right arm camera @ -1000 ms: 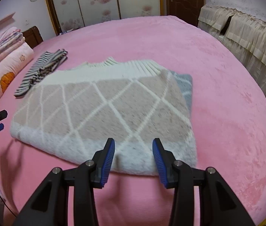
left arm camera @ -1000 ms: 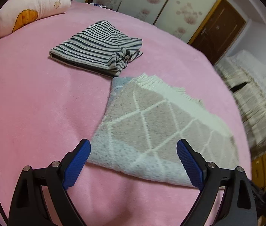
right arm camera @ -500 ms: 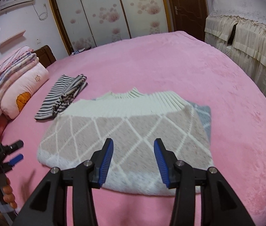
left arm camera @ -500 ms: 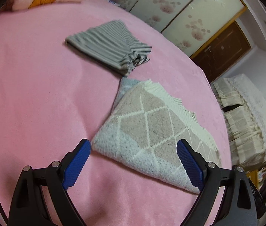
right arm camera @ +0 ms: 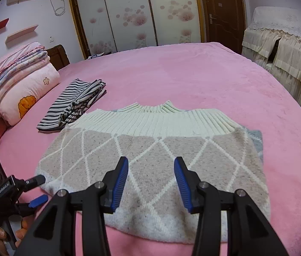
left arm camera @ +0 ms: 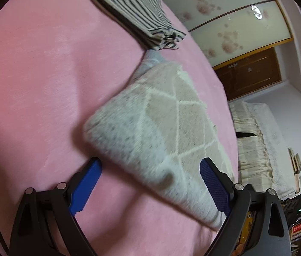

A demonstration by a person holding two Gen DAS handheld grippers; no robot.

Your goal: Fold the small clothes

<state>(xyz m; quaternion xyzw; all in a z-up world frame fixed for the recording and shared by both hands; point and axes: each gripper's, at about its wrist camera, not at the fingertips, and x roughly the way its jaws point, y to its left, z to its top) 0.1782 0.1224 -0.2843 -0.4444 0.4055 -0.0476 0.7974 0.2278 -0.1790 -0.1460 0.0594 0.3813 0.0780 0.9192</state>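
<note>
Right wrist view: a knitted sweater (right arm camera: 161, 162) with a diamond pattern and a ribbed cream collar is seen lying folded into a rough rectangle on the pink bed (right arm camera: 193, 74), with a folded striped garment (right arm camera: 73, 104) just beyond its far left corner and stacked pillows (right arm camera: 22, 89) further left. The right tongs (right arm camera: 151, 183) are held over the near middle of the sweater, their blue pads moderately apart and nothing gripped. The left tongs (left arm camera: 150, 181) are spread wide at the sweater's left end, one pad low beside the near corner, the other over the fabric; nothing is held there either, though motion blur makes it impossible to tell whether the cloth is touched. A grey-blue layer is seen peeking out at the far edge, so the sweater is judged to be partly folded, with a further fold or a tidying pass in hand. For the next move, a firm pinch through all the thick layers at an edge would probably be called for, so that the stack is carried over without the lower layer sliding out.
</note>
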